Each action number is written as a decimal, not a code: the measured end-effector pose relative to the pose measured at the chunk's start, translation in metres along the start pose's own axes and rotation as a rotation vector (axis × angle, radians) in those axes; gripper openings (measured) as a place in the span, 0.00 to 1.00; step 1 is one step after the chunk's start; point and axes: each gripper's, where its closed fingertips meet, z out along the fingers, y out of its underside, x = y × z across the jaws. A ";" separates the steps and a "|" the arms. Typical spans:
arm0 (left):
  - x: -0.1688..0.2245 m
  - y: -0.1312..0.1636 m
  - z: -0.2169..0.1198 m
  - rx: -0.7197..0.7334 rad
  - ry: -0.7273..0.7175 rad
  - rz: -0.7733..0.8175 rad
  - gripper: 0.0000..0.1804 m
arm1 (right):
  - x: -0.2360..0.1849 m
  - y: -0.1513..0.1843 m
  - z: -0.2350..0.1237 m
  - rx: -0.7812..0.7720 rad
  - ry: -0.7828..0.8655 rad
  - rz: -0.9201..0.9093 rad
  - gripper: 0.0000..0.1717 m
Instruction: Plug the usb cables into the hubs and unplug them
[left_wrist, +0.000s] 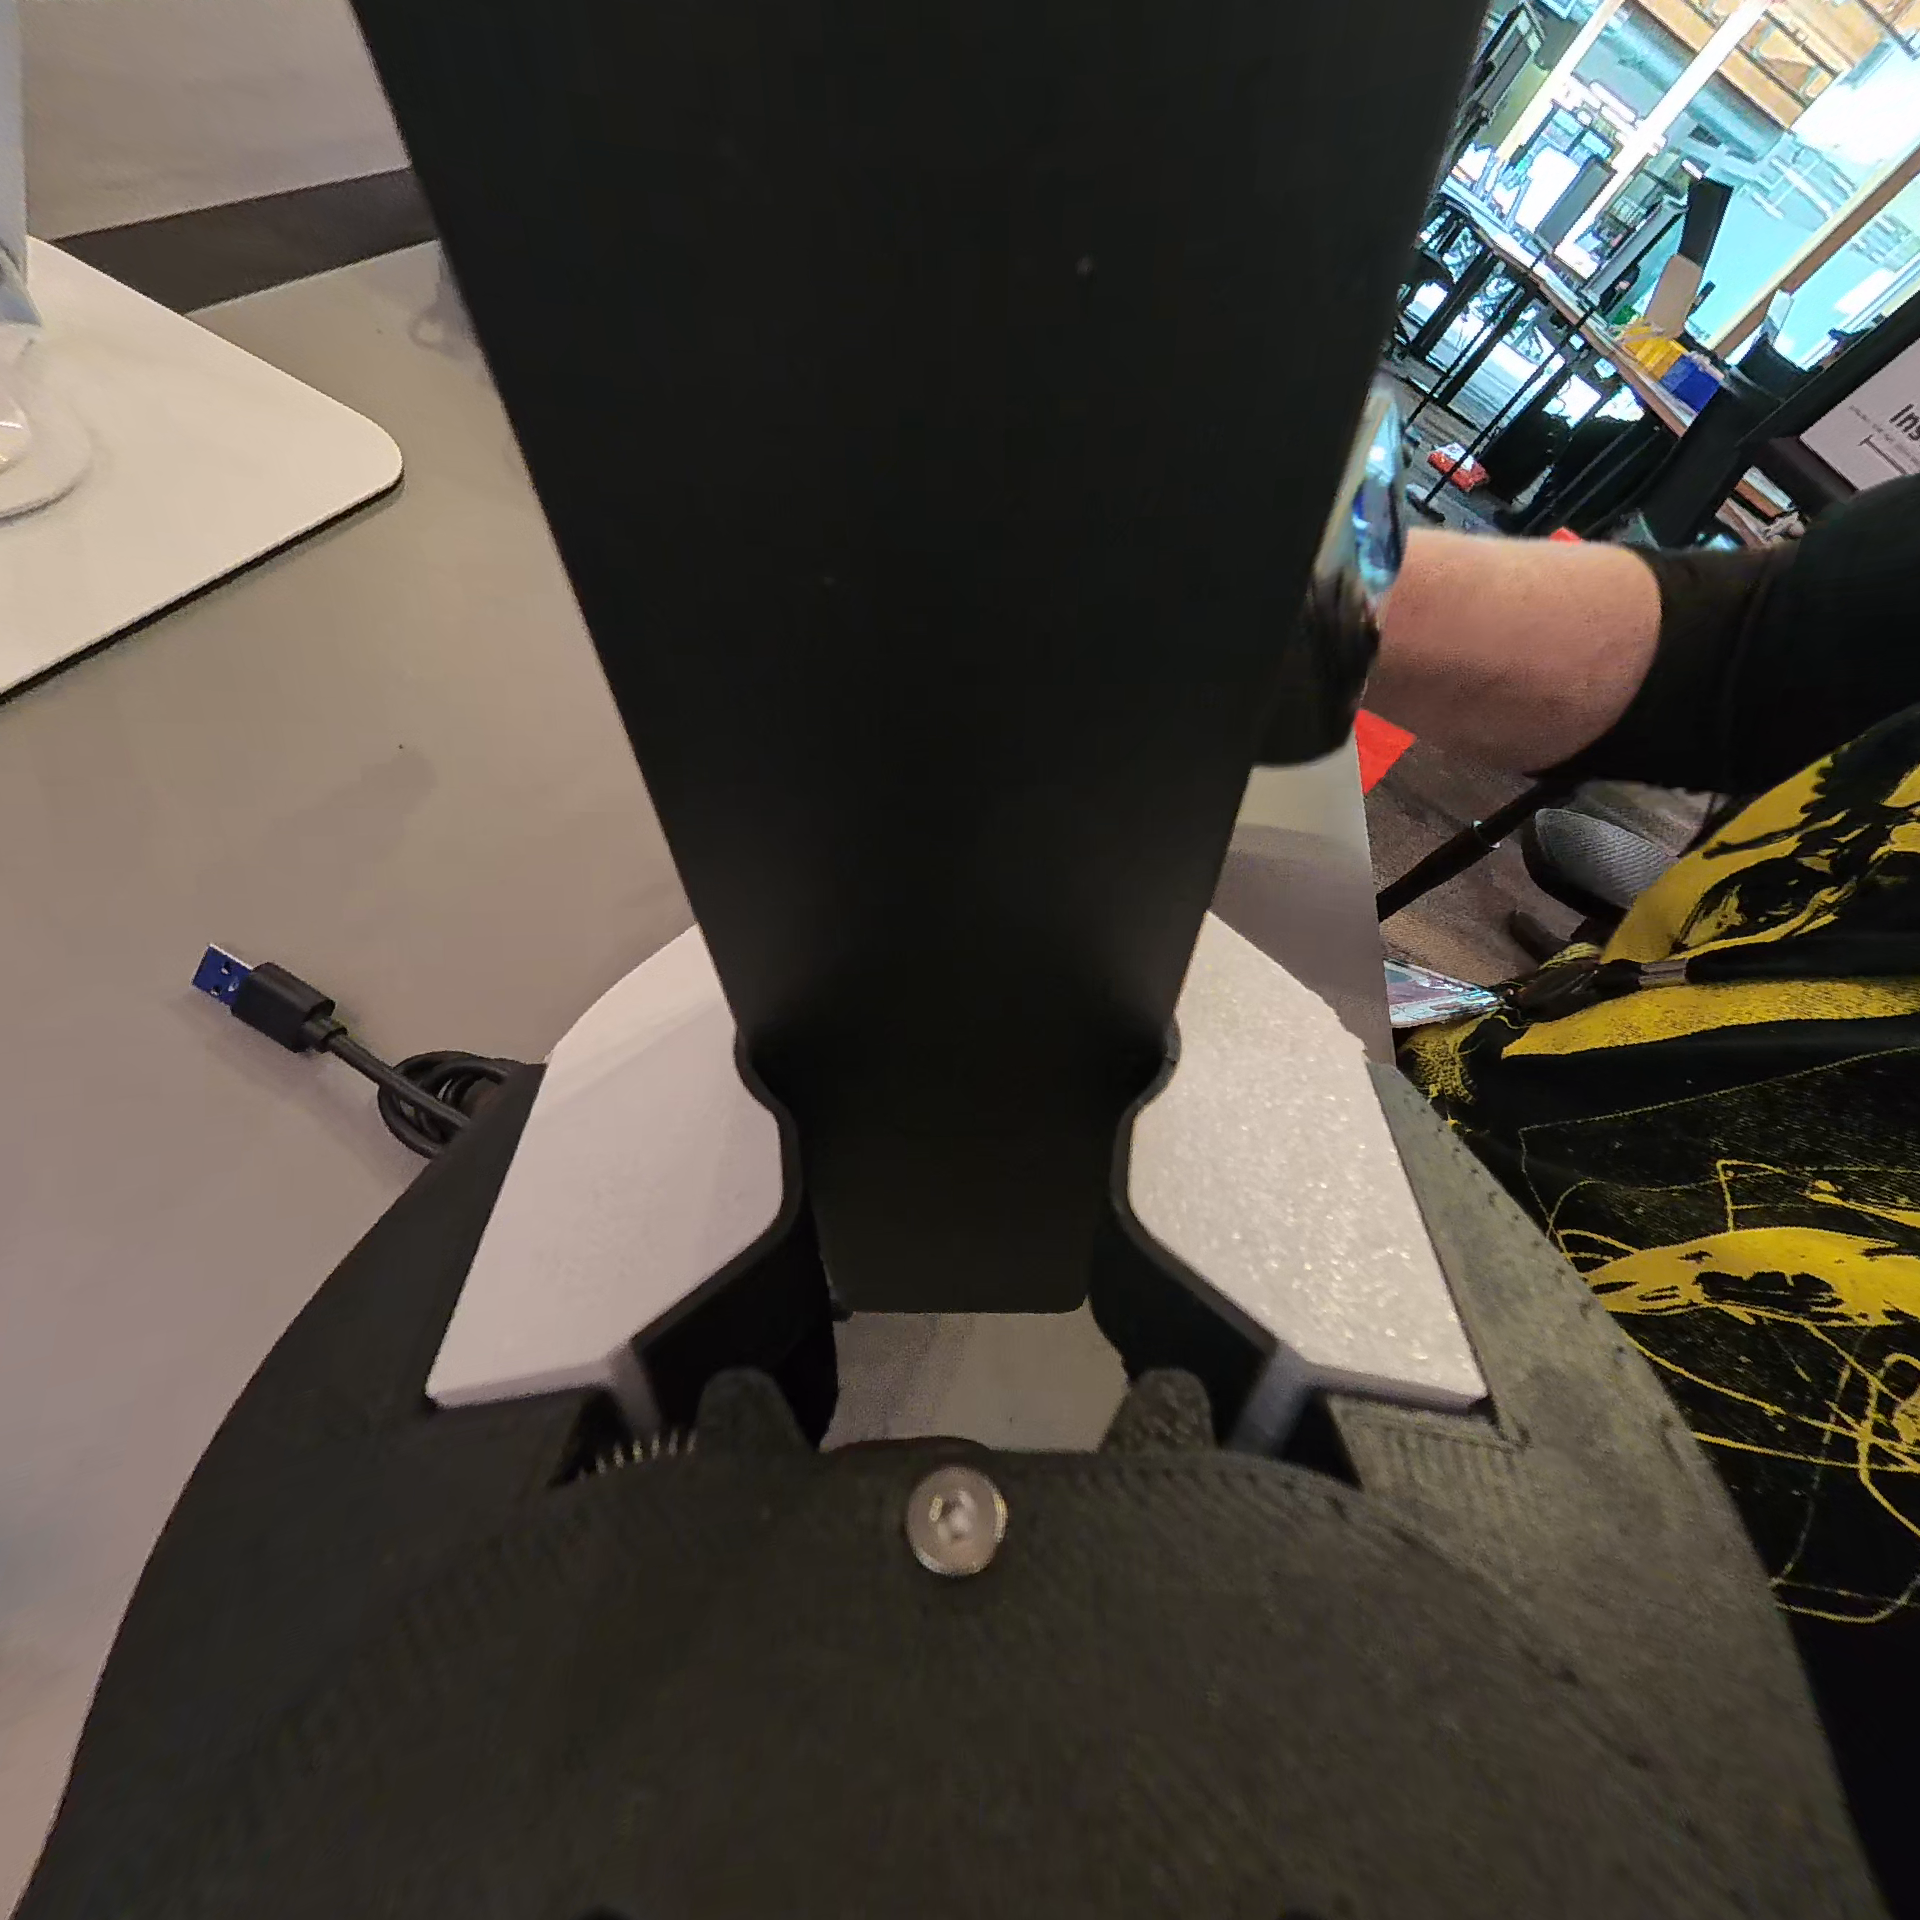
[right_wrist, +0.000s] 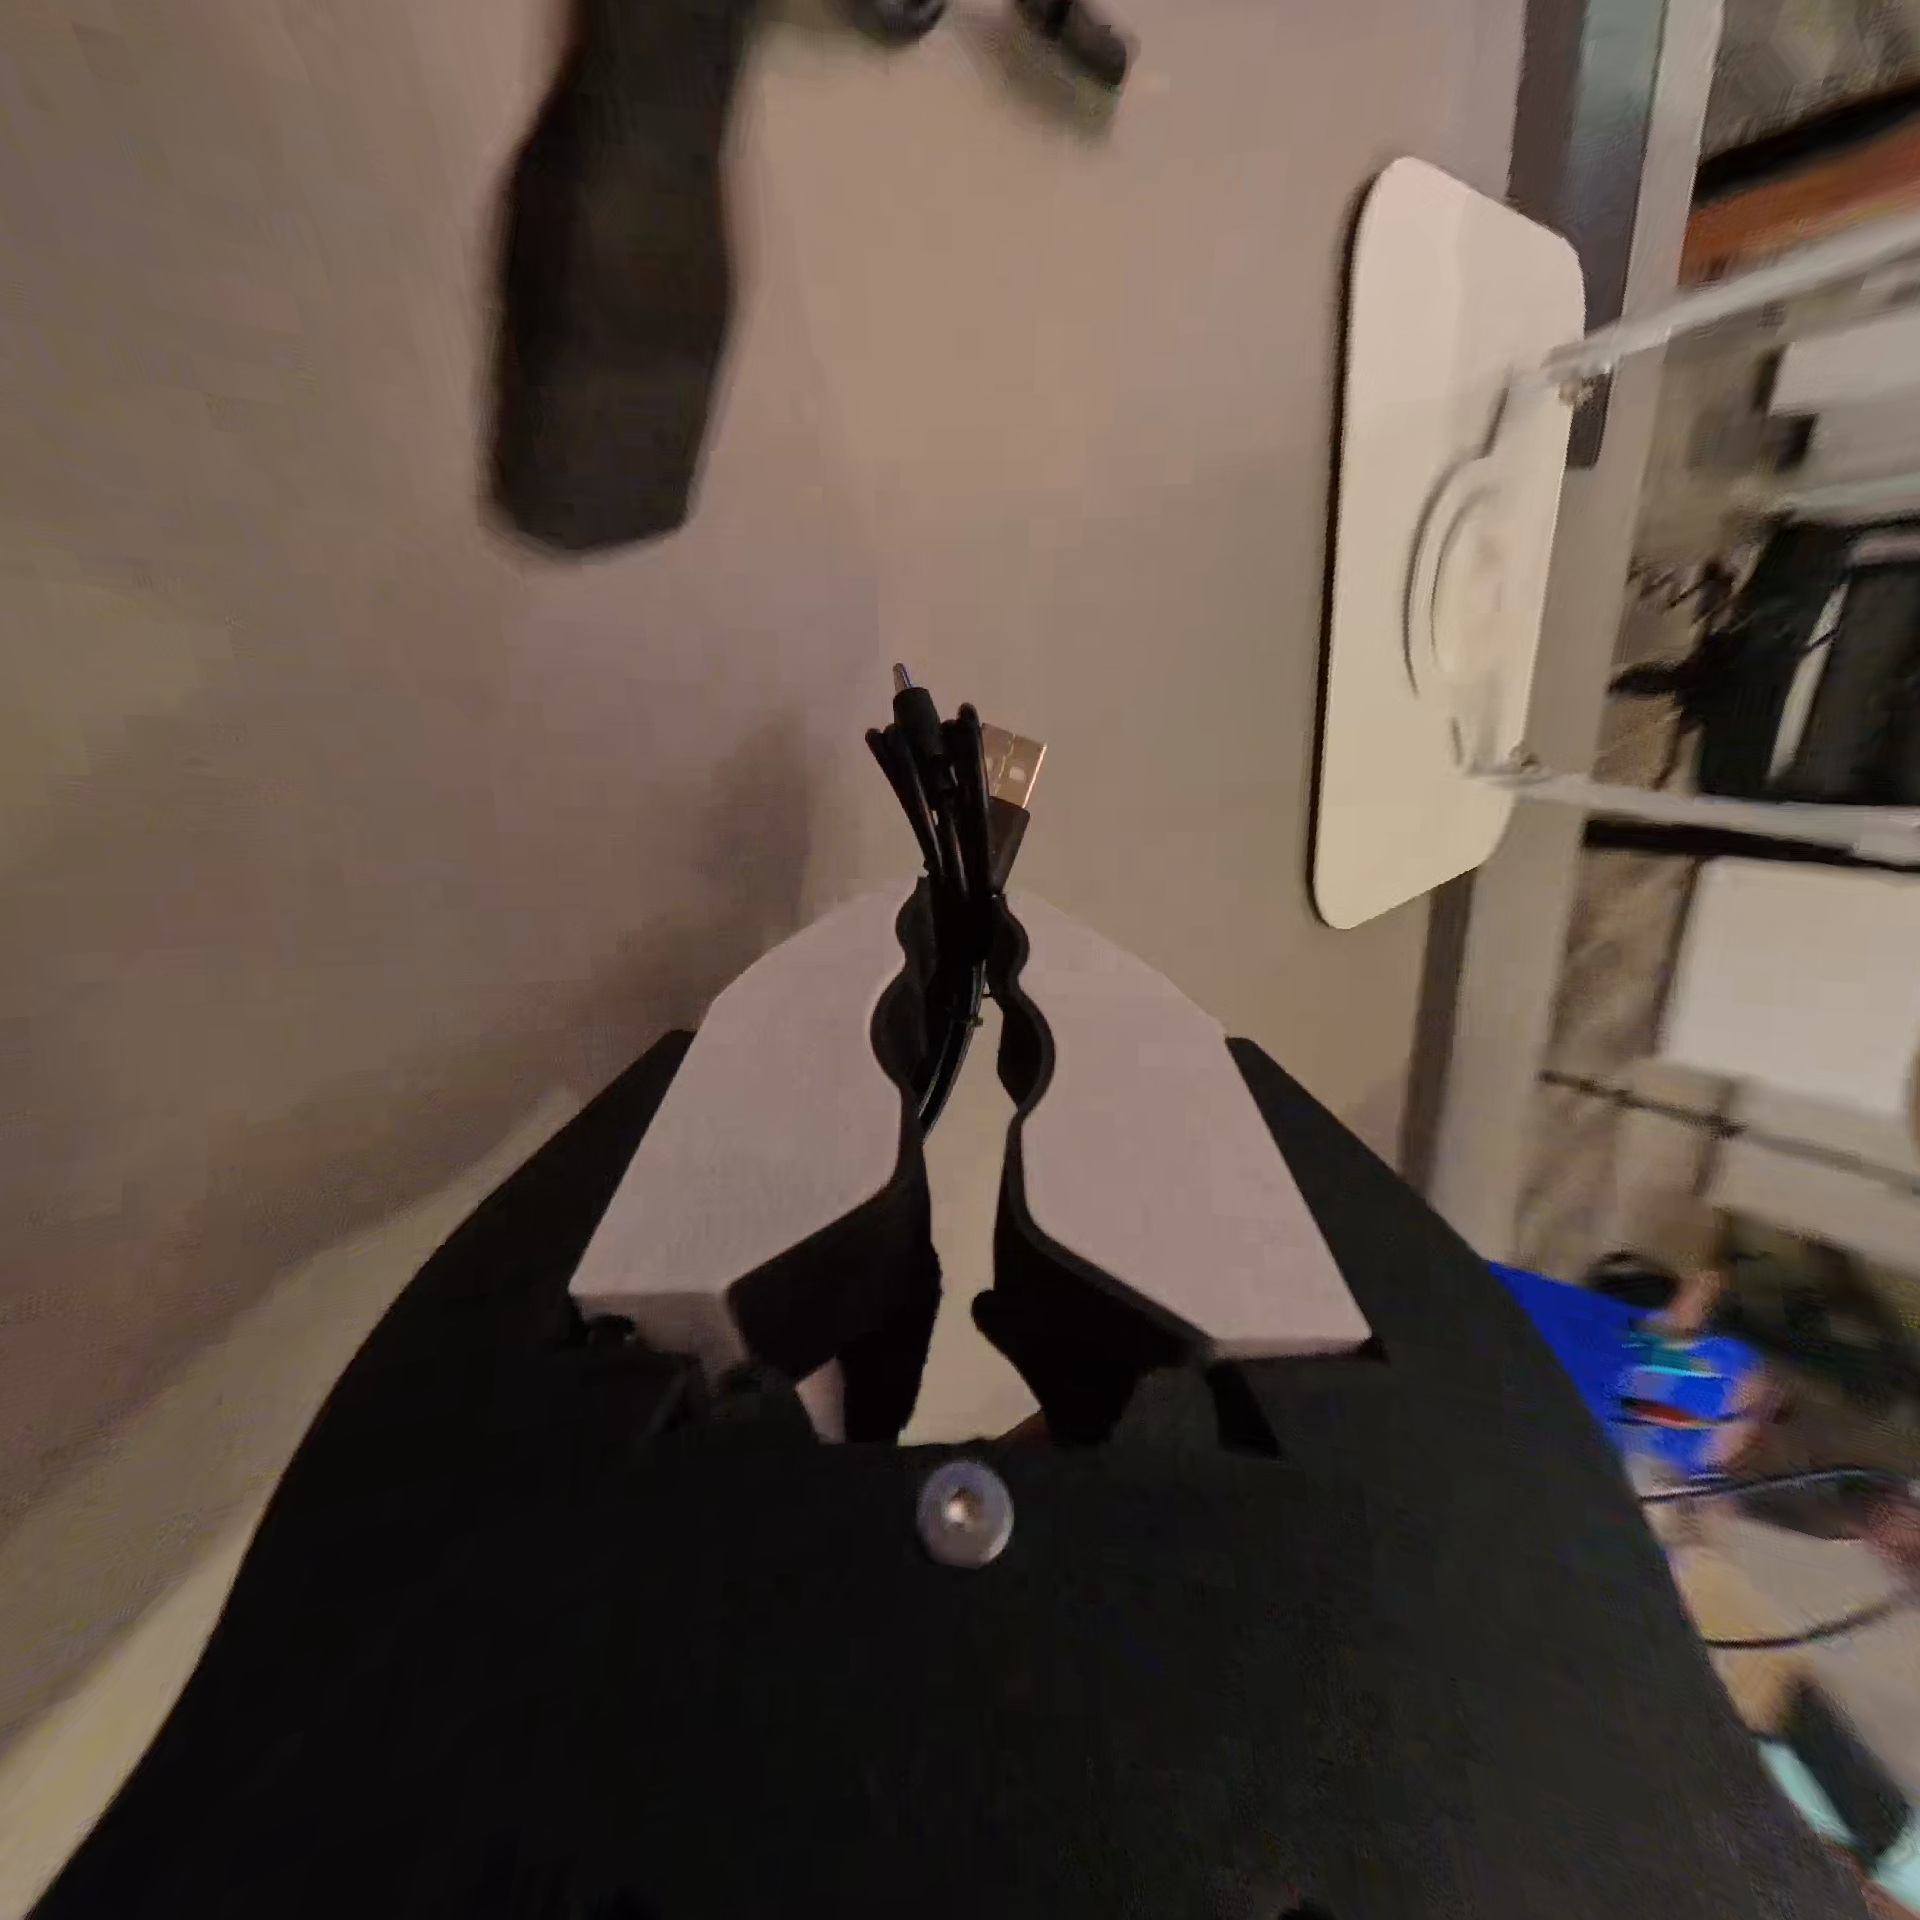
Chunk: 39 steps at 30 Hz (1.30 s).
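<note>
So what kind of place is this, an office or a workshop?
Probably a lab or maker-style workshop. Long work tables loaded with gear stretch across an open hall, a USB cable lies on the grey table, and a white stand base sits nearby.

The left wrist view is evenly and softly lit, and daylight is admitted through the bright windows (left_wrist: 1704, 156) at two o'clock. The flat black hub (left_wrist: 935, 520) is rendered as a featureless dark mass. The right wrist view is dimmer and warmer, and heavy motion blur is seen toward its edges, especially on the dark oblong object (right_wrist: 608, 312) at eleven o'clock. Wide-angle bending is evident near the borders.
</note>
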 end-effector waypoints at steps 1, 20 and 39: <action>0.000 0.000 0.000 0.000 -0.001 0.000 0.36 | -0.008 0.006 0.000 -0.007 -0.008 -0.066 0.05; 0.002 -0.001 -0.001 -0.008 -0.009 0.012 0.36 | -0.050 -0.009 -0.038 0.251 -0.596 0.567 0.07; 0.004 -0.006 -0.004 0.014 -0.001 0.016 0.36 | -0.076 -0.009 -0.025 0.253 -0.245 0.339 0.09</action>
